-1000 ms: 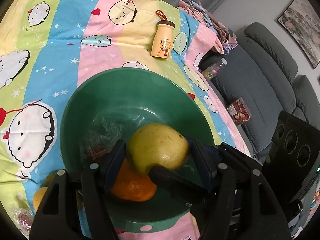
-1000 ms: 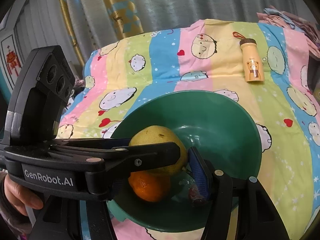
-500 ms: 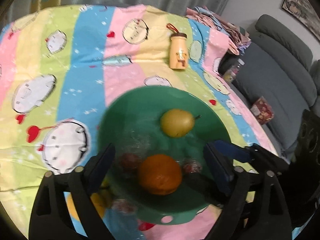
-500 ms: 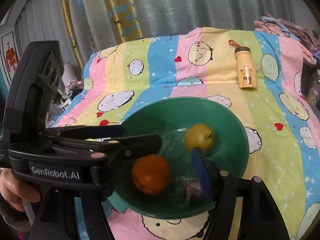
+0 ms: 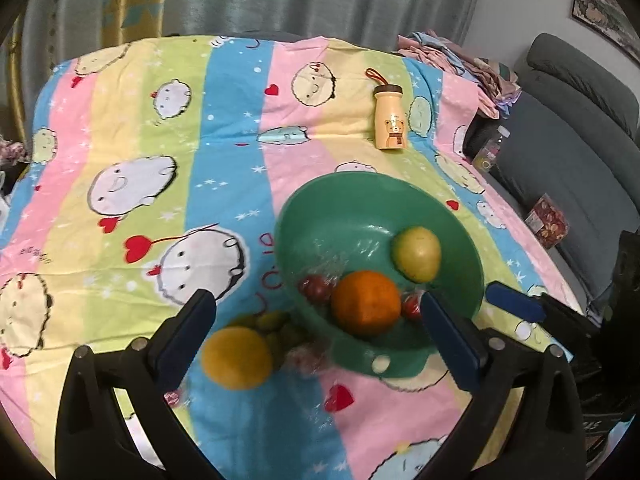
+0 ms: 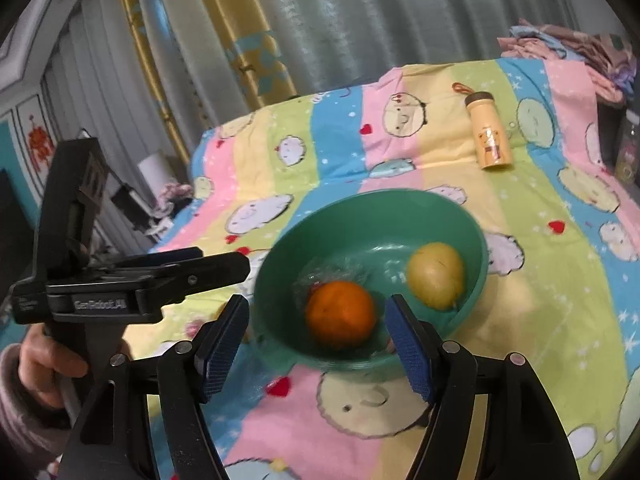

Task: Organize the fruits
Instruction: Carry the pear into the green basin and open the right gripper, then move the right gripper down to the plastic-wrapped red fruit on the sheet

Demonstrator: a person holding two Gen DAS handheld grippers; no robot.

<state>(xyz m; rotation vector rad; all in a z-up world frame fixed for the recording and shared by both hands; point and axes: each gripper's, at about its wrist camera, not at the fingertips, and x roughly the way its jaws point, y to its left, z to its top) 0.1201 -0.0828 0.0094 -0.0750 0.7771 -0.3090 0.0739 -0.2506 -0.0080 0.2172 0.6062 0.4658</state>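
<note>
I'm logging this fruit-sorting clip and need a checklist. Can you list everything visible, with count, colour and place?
bowl: one, green, on the cloth right of centre
orange: one, orange, in the bowl near its front
pear: one, yellow-green, in the bowl on the right
small red fruits: at least two, red, in clear wrap in the bowl beside the orange
yellow fruit: one, yellow, on the cloth left of the bowl
green fruits: blurred, count unclear, behind the yellow fruit
bottle: one, cream with a brown cap, lying beyond the bowl
cloth: one, pastel stripes with cartoon faces
sofa: grey, far right
left claw: black, open, empty
right claw: black, open, empty
hand: one, holding the left claw's handle
</note>
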